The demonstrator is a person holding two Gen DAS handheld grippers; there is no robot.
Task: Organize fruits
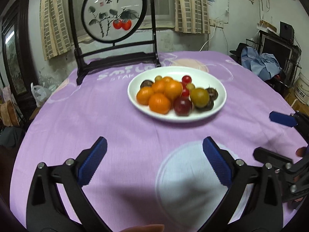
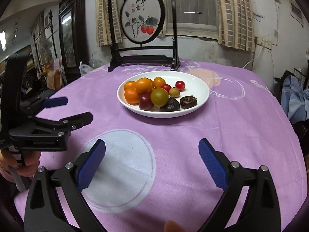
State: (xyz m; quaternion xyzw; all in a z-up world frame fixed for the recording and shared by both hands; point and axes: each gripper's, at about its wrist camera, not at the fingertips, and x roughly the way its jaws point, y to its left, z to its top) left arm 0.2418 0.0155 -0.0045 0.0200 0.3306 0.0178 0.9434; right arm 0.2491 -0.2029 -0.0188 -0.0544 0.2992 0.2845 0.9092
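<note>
— Nearest the lens: blue ribbed fingers [image 1: 92,161] of the left gripper [image 1: 154,145], spread wide, holding nothing, hovering over the pale white circle printed on the cloth [image 1: 189,174].
— Same on the other side?
— Yes. Right gripper [image 2: 152,146] gaping wide too, blue pads empty, above the lilac tablecloth [image 2: 212,127] covering the bench. Seen from the right wrist, left gripper off to the left, fingers apart as well.
— And the fruit?
— Heaped in a shallow white round plate [image 2: 200,81], well ahead of both grippers, near the middle of the bench. Left to right across it: small orange citrus fruits [image 2: 140,89] piled at the left; a dark red plum-like fruit [image 2: 145,101] touching a yellow-green round fruit [image 2: 159,96]; small red cherry tomatoes [image 2: 180,85] behind; two dark brown water chestnuts [image 2: 188,102] at the right front.
— Behind the plate?
— Dark wooden stand with a round painted screen showing red persimmons [image 2: 142,22], upright at the far edge of the bench. Checked beige curtains [image 2: 234,15] further back.
</note>
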